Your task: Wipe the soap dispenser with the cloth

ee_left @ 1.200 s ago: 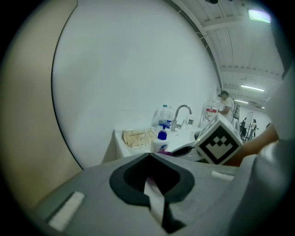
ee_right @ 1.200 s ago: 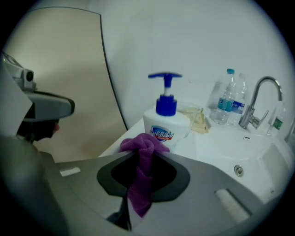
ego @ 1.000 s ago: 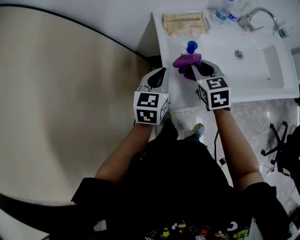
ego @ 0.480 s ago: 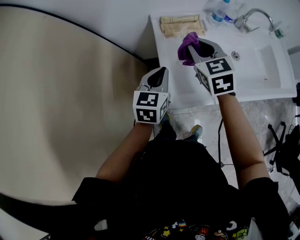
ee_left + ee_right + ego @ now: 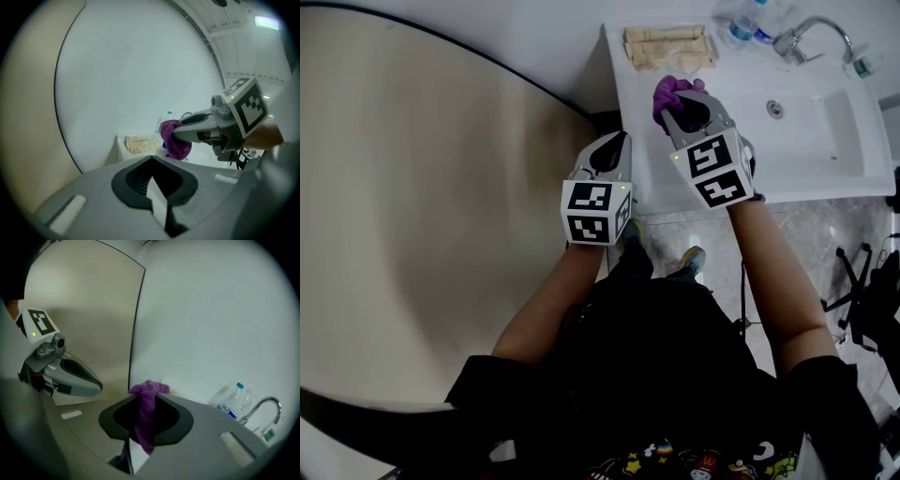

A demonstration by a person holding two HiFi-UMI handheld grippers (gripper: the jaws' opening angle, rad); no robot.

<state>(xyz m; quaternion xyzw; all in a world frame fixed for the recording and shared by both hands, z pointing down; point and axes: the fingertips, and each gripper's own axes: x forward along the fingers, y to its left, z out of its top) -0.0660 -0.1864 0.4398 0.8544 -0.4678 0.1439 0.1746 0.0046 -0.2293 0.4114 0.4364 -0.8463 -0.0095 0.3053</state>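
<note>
My right gripper (image 5: pixel 673 103) is shut on a purple cloth (image 5: pixel 668 92), held over the left part of the white sink counter (image 5: pixel 639 141). The cloth (image 5: pixel 149 387) bunches out past the jaw tips and hangs down between them. In the head view the soap dispenser is hidden under that gripper. In the left gripper view a small blue bit (image 5: pixel 164 146), perhaps its pump, peeks from behind the cloth (image 5: pixel 176 140). My left gripper (image 5: pixel 620 143) is shut and holds nothing, hovering at the counter's left edge, apart from the cloth.
A folded beige towel (image 5: pixel 667 47) lies at the counter's back left. Water bottles (image 5: pixel 745 28) and a faucet (image 5: pixel 811 33) stand behind the basin (image 5: pixel 825 131). A curved beige wall (image 5: pixel 422 187) fills the left. A chair base (image 5: pixel 862 281) is on the floor at right.
The right gripper lifted the cloth up from beside the dispenser, then drew back a little and turned left. The dispenser's blue top is now covered. The left gripper barely moved.
</note>
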